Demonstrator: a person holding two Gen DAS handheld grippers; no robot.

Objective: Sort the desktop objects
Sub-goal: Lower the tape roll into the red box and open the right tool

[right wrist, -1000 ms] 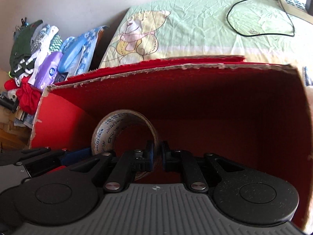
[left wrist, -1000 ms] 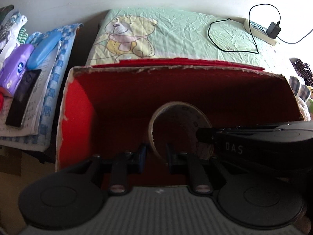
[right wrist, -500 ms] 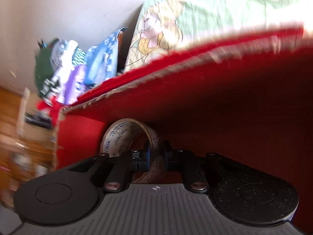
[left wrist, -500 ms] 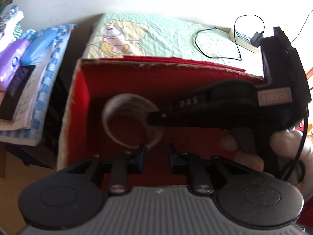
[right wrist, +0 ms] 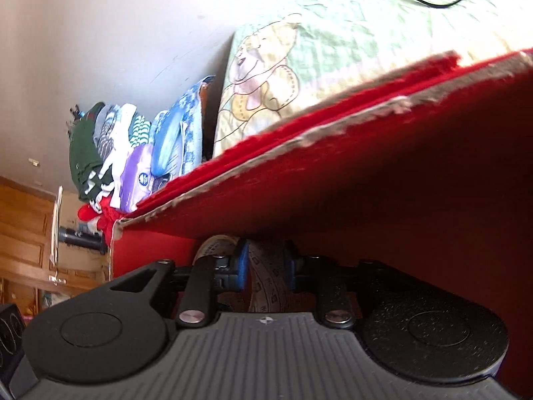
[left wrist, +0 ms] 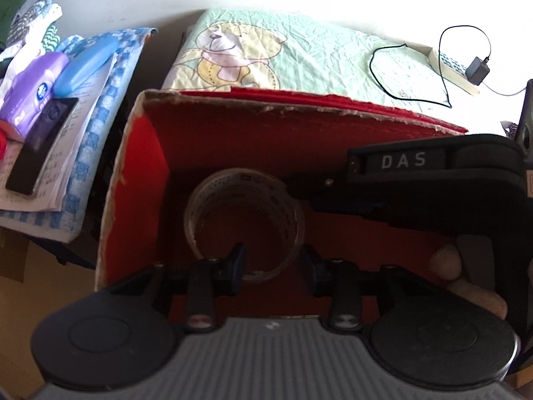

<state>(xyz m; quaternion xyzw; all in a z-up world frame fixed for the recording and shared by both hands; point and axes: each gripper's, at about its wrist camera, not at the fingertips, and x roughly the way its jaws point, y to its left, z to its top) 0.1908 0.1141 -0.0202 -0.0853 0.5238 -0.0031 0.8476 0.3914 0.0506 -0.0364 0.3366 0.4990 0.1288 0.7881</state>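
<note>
Two grippers work inside the red box (left wrist: 146,180). Nearest, the left gripper (left wrist: 273,263) hangs with its fingers parted and empty, just short of the tape roll (left wrist: 243,220). The roll sits on the box floor toward the left wall, its hole facing up. The right gripper (right wrist: 265,266) reaches in from three o'clock, its fingers spread astride the roll's band, apparently letting go. Best to draw straight back without dragging the roll. Beyond, at twelve o'clock, lies the bear-print bedcover (left wrist: 266,53).

The tape roll (left wrist: 243,220) stands inside the box (left wrist: 133,180), toward its left wall; bedding (left wrist: 299,53) lies behind.
</note>
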